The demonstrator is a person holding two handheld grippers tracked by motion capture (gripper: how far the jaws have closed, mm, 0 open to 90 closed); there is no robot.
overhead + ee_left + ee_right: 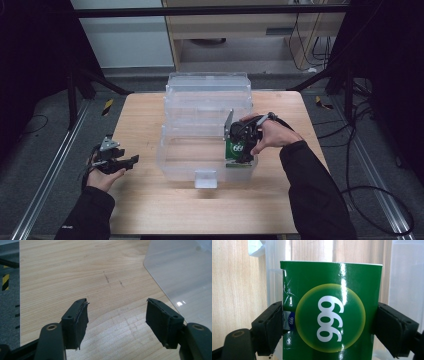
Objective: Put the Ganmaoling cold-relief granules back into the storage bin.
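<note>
Where the right tongs [329, 327] clamp it, the green box [332, 312] looks glossy.

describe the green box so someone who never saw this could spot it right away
On the wooden table stands a clear plastic bin. At its front right corner the right gripper clamps the green box, glossy, with white numerals in a yellow-rimmed circle; nothing else here is green.
</note>
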